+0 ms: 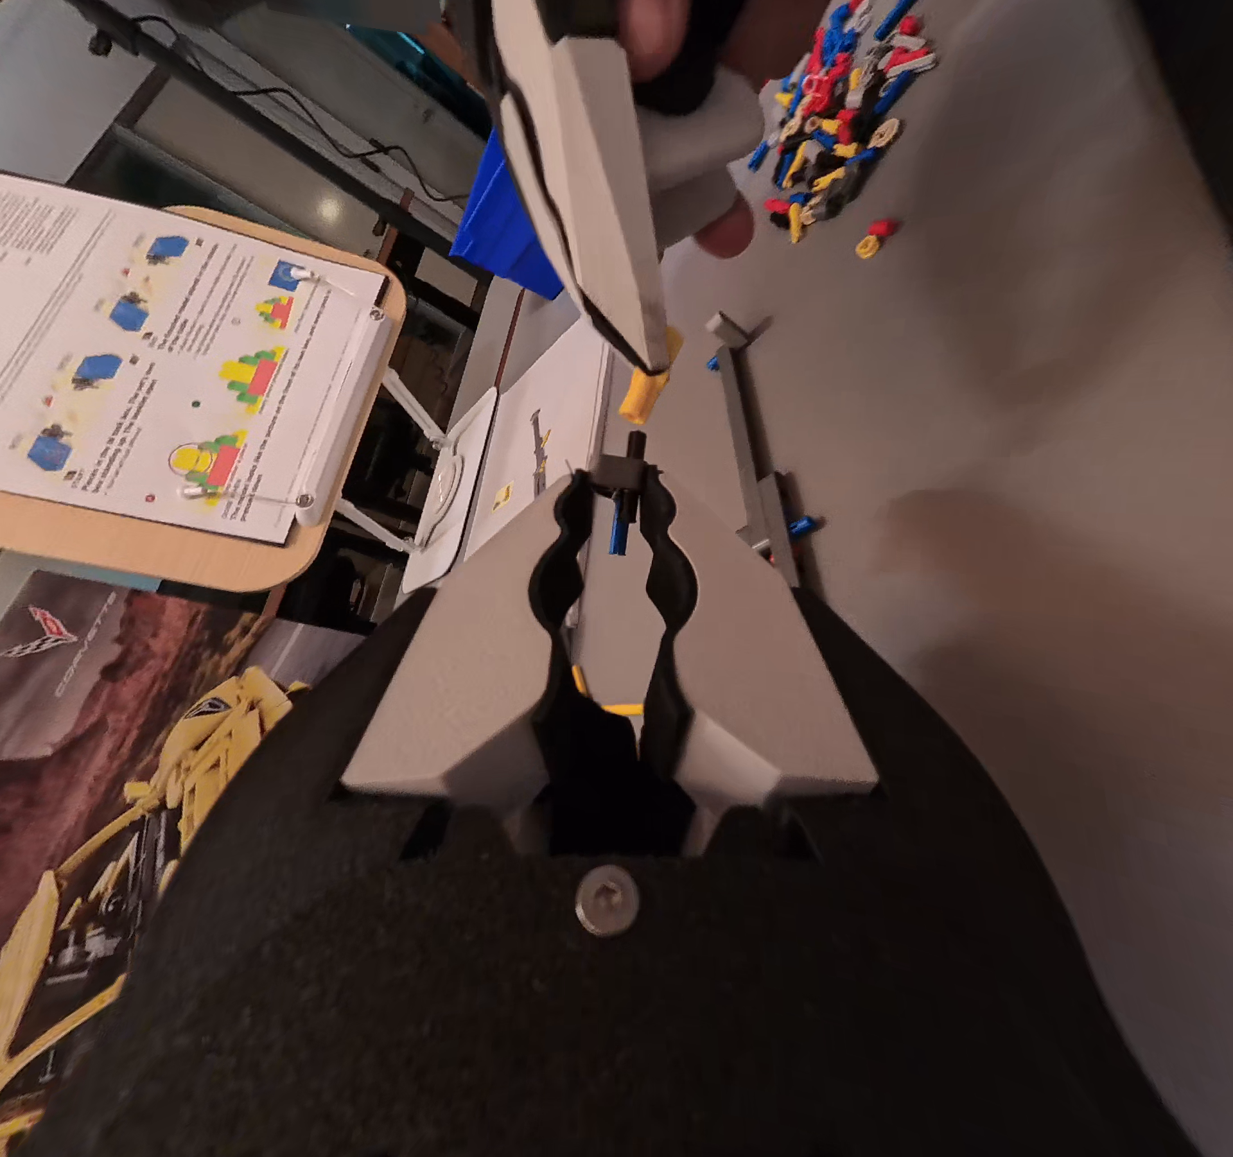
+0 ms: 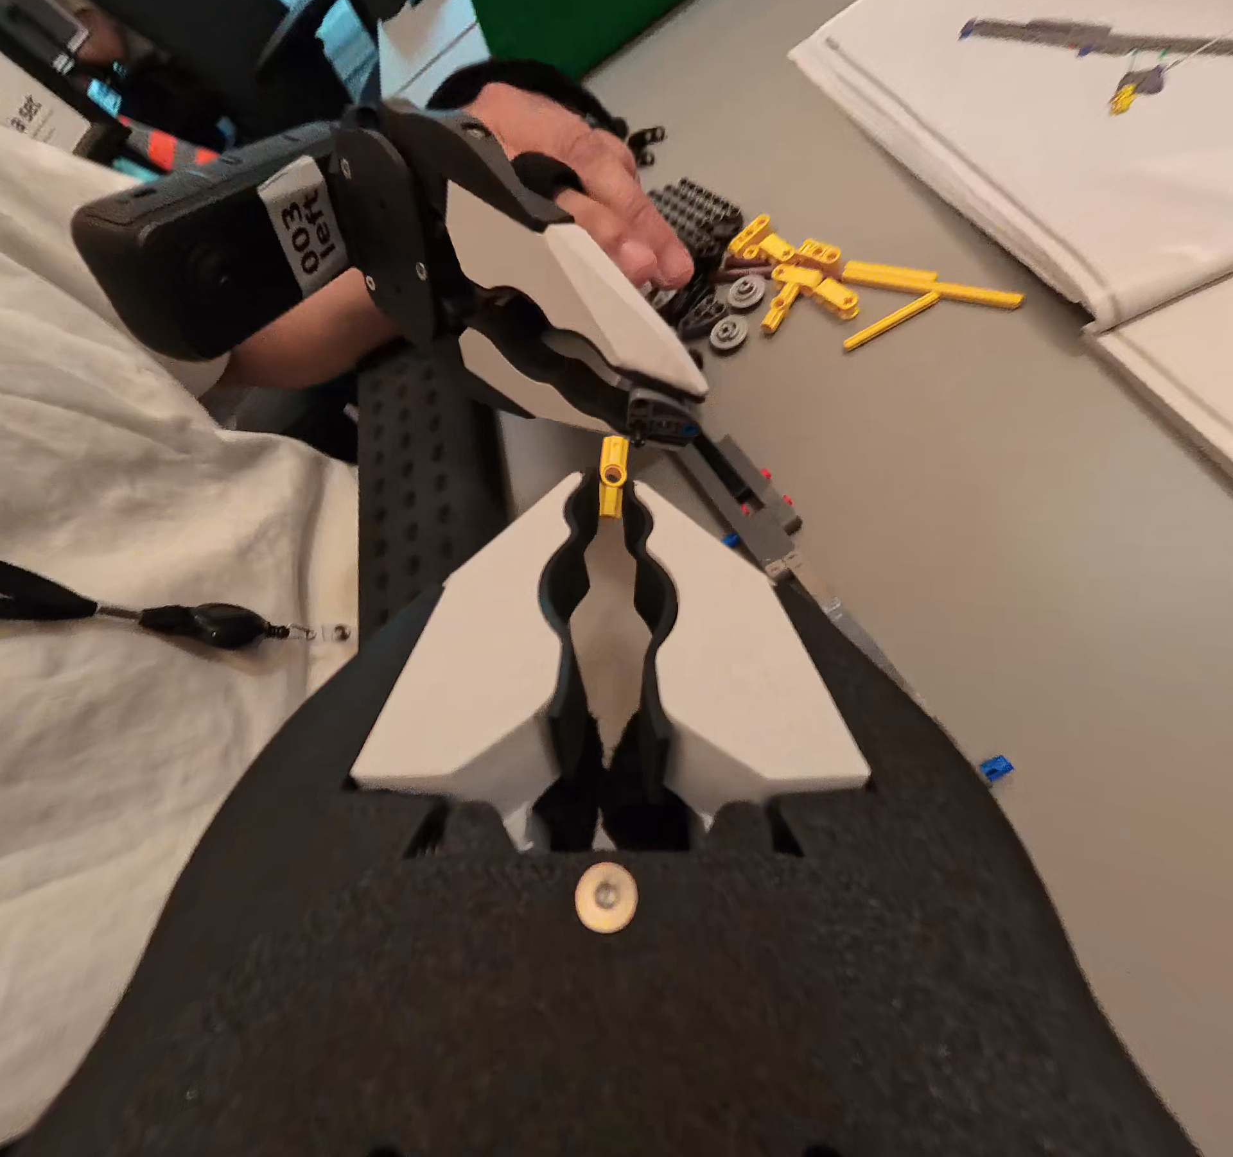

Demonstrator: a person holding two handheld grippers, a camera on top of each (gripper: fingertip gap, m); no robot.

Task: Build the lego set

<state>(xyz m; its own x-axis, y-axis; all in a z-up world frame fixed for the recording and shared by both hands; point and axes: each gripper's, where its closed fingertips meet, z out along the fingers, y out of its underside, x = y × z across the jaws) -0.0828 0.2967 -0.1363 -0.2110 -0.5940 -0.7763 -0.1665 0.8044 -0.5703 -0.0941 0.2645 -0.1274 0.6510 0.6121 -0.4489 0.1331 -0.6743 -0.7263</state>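
Lego building looks to be at an early stage, judging from how much lies loose. The left tool (image 1: 617, 491), low in the centre of the left wrist view, is clamped on a small black plastic connector with a blue pin (image 1: 624, 481). The right tool (image 2: 610, 491) pinches a short yellow plastic connector (image 2: 612, 474). The 2 pieces are held tip to tip, just apart, so the joining step seems in hand but not done.

On the grey tabletop (image 1: 1001, 524) beside them lies a long grey beam assembly with blue and red pins (image 1: 754, 458), the only built part I can make out. A heap of small red, blue, yellow and black pins (image 1: 841, 111) sits upper right, untouched.

Only the left wrist view shows that heap, the printed instruction sheet on a wooden stand (image 1: 180, 371) at left, and the set's box with a yellow car pictured (image 1: 120, 791) lower left. Only the right wrist view shows the pile of yellow beams and grey round pieces (image 2: 820, 284) right of centre, the open white instruction booklet (image 2: 1034, 124) upper right, and a stray blue piece (image 2: 996, 768) at the right edge.
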